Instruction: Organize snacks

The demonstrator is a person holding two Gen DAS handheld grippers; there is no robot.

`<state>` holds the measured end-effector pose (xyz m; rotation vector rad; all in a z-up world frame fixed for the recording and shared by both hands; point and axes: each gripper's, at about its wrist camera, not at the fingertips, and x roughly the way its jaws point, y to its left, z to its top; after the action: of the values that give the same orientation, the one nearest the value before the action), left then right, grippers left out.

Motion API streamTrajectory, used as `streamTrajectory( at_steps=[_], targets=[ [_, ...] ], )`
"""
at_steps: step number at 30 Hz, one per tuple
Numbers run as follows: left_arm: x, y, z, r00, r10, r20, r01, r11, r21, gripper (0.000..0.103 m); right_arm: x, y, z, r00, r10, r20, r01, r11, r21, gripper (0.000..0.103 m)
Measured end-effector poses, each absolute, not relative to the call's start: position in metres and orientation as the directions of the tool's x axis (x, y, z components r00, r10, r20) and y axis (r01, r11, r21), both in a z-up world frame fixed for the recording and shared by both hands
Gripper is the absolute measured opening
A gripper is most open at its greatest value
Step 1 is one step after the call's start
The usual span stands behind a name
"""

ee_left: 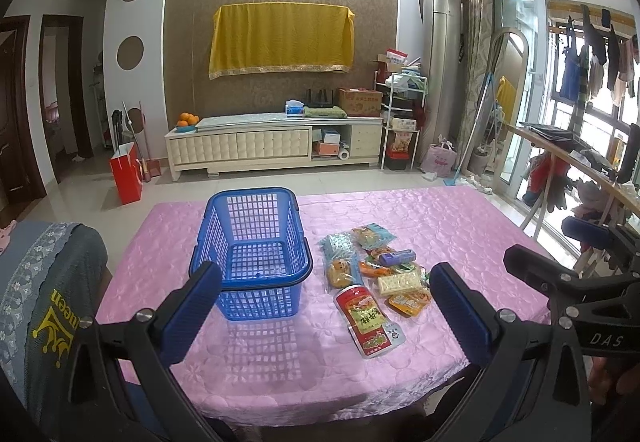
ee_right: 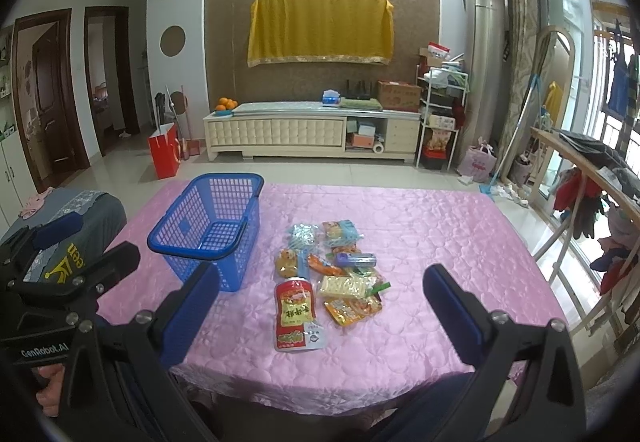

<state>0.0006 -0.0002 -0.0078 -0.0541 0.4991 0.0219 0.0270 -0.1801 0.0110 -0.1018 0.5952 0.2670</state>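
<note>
One blue basket (ee_left: 256, 254), eight snack packets (ee_right: 332, 278), two open grippers (ee_left: 324, 318)

Both wrist views look forward from the near edge, sharing the pink table (ee_left: 440, 226) and far wall.

Basket (ee_left: 251, 258) sits on table (ee_left: 460, 218), left side, nothing in it. Snack pile (ee_left: 374, 266) just right of basket, also on table. Biggest pouch (ee_left: 367, 320) lies nearest front edge, flat. Small packets (ee_right: 340, 238) clustered behind it, some overlapping. Chair back (ee_left: 48, 294) off table's left edge. Cabinet (ee_left: 276, 142) against far wall behind table, oranges (ee_left: 187, 120) on its left end, cardboard box (ee_left: 359, 101) on right end. Shelf rack (ee_left: 400, 118) right of cabinet.
</note>
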Motion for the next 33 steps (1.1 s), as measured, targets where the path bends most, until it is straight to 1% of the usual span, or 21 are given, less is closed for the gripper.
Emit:
streamTrajectory(
  at_steps=[33],
  targets=[
    [-0.0016, 0.0026, -0.0103, 0.872, 0.015, -0.489, -0.042, 0.998, -0.043, 0.103, 0.0276, -0.1785, 0.0057, 0.788, 0.221, -0.575, -0.281, 0.96, -0.016, 0.103]
  ],
)
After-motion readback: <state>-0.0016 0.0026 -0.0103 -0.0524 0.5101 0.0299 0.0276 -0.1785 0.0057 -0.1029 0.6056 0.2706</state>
